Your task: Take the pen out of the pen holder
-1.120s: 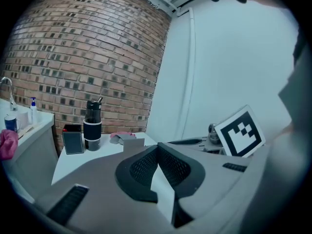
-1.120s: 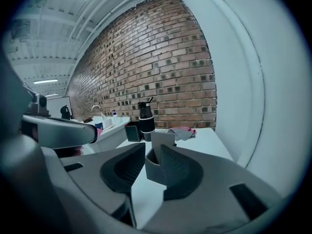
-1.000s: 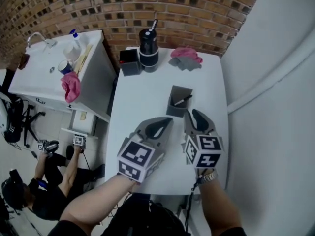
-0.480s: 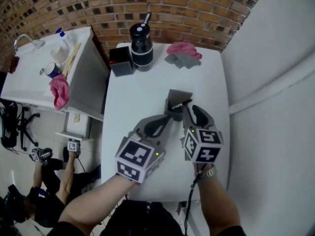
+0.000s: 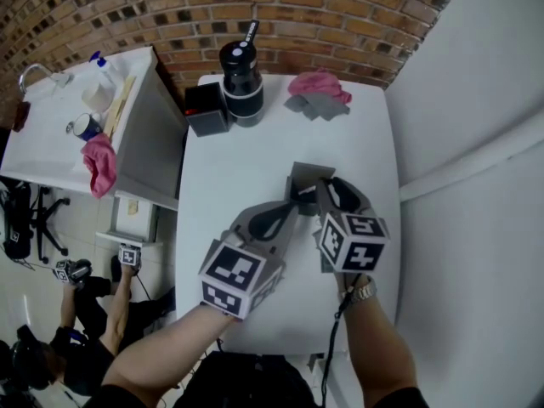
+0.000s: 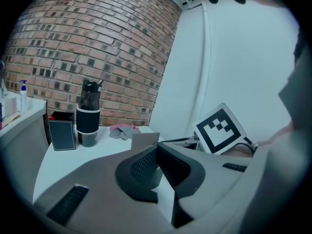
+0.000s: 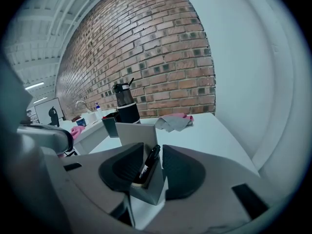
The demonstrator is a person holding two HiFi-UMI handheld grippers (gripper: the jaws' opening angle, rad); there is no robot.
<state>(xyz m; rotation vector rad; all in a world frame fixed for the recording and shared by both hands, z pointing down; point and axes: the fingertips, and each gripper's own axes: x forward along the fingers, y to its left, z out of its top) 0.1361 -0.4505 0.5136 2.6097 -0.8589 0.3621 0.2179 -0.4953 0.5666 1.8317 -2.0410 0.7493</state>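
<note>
Grey right hand-held gripper (image 7: 152, 151) tilts downward; jaws opening astride pen (image 7: 147, 165) in pen holder (image 7: 135, 133).

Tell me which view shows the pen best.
Right gripper view: the pen leans in the pen holder, between the right gripper's opening jaws. Head view: that gripper largely covers it. Left gripper view: not visible.

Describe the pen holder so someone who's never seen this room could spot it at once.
Start at the white table under the brick wall. Nearer than the black bottle, black box and cloths at its far edge stands the pen holder. It alone is a grey open-topped box with a tall back panel, a black pen leaning inside.
</note>
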